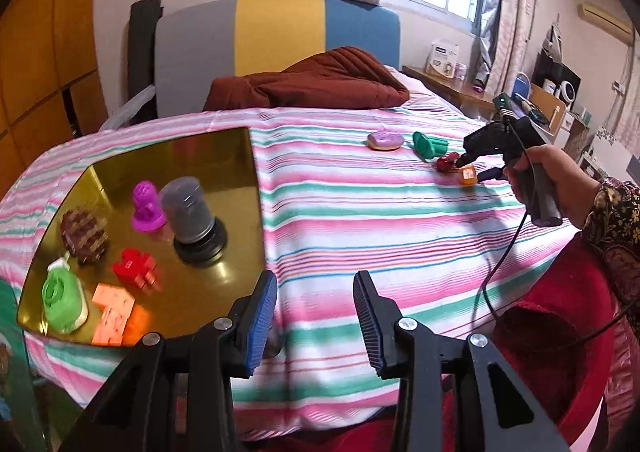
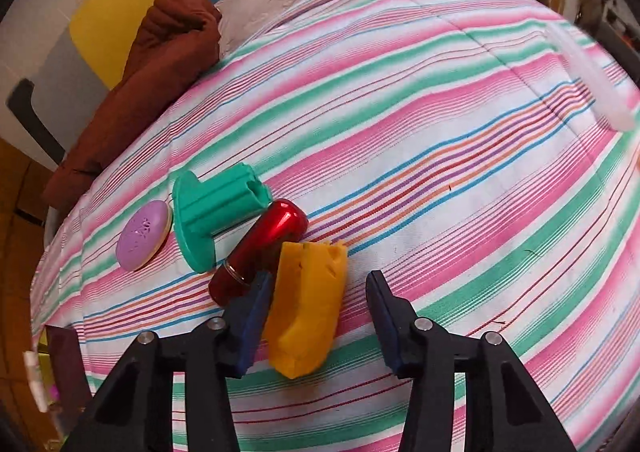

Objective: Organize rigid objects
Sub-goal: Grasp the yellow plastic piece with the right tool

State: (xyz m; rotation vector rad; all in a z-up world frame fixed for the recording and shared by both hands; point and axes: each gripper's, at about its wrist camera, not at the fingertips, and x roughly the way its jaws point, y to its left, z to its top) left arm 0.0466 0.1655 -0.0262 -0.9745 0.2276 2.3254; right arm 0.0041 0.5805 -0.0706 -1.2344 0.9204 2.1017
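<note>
The right gripper (image 2: 316, 316) is seen with its jaws part open, the orange block (image 2: 308, 304) lying between them: the left pad is against or just beside the block's flank, while a clear gap is left at the right pad, so no grip is made yet. Whether the left pad truly presses cannot be told. Beside that left pad the red cylinder (image 2: 256, 248) is touching the block, and just beyond it the green spool (image 2: 216, 211) and the purple oval piece (image 2: 144, 236) are laid out on the striped bedspread (image 2: 440, 171). The step in hand is judged to be the pickup of the orange block; the jaws must be closed squarely on it without the red cylinder being caught or nudged. The left gripper (image 1: 316, 324) is held partly open and empty over the bedspread, just beside the gold tray (image 1: 240, 155). On that tray the purple piece (image 1: 146, 207), the grey jar (image 1: 192, 215), the brown ball (image 1: 84, 236), the red block (image 1: 134, 266), the green-and-white piece (image 1: 64, 304) and the pink block (image 1: 112, 312) are already gathered, so the task is judged well along, with four items left on the bed.
</note>
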